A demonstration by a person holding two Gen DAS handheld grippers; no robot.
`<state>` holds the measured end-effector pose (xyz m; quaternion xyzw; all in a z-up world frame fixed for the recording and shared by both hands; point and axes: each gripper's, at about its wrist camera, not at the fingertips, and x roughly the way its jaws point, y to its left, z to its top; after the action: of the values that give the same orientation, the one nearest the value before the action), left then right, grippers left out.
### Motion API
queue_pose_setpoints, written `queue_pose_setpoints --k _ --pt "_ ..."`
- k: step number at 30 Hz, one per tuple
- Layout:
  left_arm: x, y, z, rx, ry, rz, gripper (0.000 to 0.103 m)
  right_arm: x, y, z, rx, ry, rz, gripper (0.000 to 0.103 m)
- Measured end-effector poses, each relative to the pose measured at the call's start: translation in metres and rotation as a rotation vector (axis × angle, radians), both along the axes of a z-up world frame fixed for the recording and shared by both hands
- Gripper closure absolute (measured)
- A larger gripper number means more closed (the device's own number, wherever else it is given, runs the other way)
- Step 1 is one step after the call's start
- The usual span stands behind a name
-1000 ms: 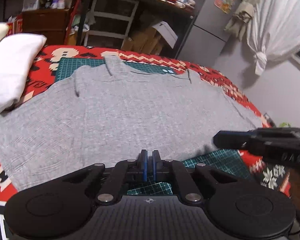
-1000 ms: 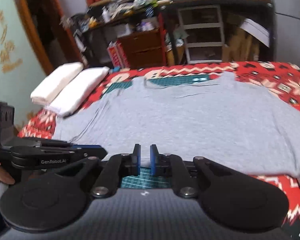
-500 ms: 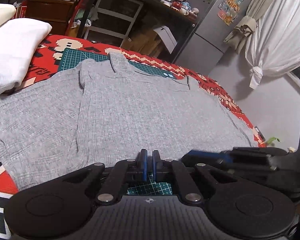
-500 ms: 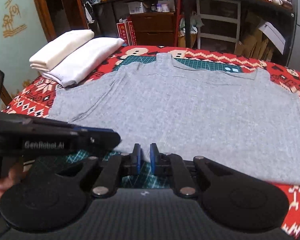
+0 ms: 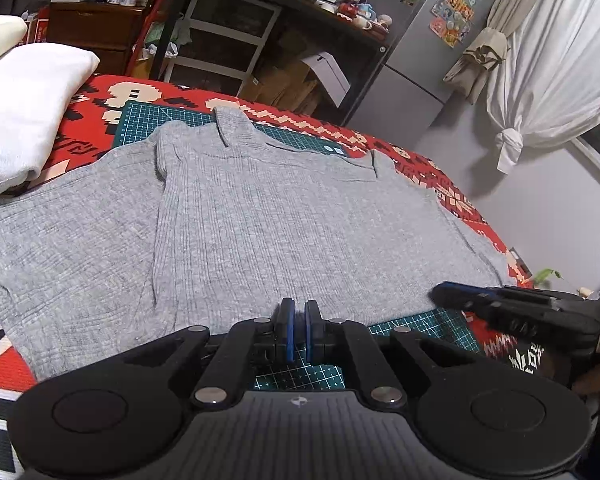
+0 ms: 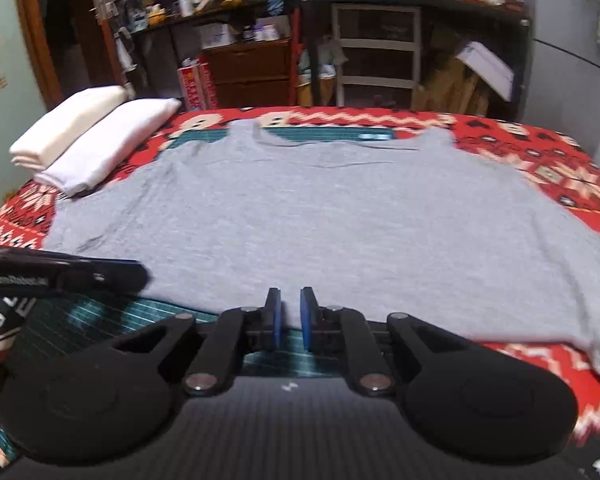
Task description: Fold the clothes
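A grey ribbed knit garment [image 5: 280, 220] [image 6: 320, 208] lies spread flat, neckline at the far side, on a green cutting mat [image 5: 420, 324]. My left gripper [image 5: 299, 308] is shut, its blue pads at the near hem, left of the middle. I cannot see cloth between them. My right gripper [image 6: 290, 296] hovers at the same hem further right. Its pads stand a narrow slit apart with nothing in it. Each gripper shows in the other's view: the right gripper [image 5: 440, 294] at the right edge, the left gripper [image 6: 140, 276] at the left edge.
Two folded white stacks [image 6: 100, 148] [image 5: 24, 112] lie at the far left on the red patterned cloth [image 6: 540, 152]. Cluttered shelves and drawers [image 6: 376, 52] stand behind the bed. A grey fridge [image 5: 420, 40] and a white curtain [image 5: 548, 60] are at the right.
The two grippers drew close together half a second ago and now stand further apart along the hem. The garment has not moved, and both pairs of jaws look the same.
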<state>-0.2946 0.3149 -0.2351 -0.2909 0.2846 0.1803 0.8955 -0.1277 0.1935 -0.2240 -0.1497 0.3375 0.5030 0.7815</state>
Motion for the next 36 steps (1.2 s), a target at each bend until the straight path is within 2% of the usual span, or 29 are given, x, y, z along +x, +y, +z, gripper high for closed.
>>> queue_pose_setpoints --k 12,17,20,23,26,29,33,36 --pt "-0.001 0.001 -0.001 -0.008 -0.006 -0.001 0.097 0.091 -0.104 0.001 0.024 0.023 -0.315 0.090" --pt "-0.001 0.001 -0.001 -0.009 -0.007 -0.001 0.097 0.114 -0.142 0.008 0.103 0.082 -0.375 0.090" --pt "-0.001 0.001 -0.001 -0.007 -0.007 -0.001 0.097 0.122 -0.151 0.018 0.128 0.059 -0.397 0.087" --pt "-0.001 0.001 -0.001 -0.010 -0.009 -0.002 0.097 0.127 -0.145 0.017 0.082 0.037 -0.391 0.085" --pt "-0.002 0.002 -0.001 -0.011 -0.013 -0.004 0.097 0.133 -0.145 0.007 0.028 0.067 -0.385 0.085" --pt "-0.002 0.001 -0.001 -0.007 -0.016 -0.008 0.097 0.141 -0.159 0.014 0.055 0.070 -0.423 0.084" --pt "-0.002 -0.001 -0.001 0.006 -0.017 -0.007 0.097 0.170 -0.174 0.026 0.091 0.029 -0.480 0.079" --pt "-0.001 -0.002 -0.001 0.020 -0.012 -0.008 0.097 0.201 -0.174 0.021 0.078 0.044 -0.507 0.074"
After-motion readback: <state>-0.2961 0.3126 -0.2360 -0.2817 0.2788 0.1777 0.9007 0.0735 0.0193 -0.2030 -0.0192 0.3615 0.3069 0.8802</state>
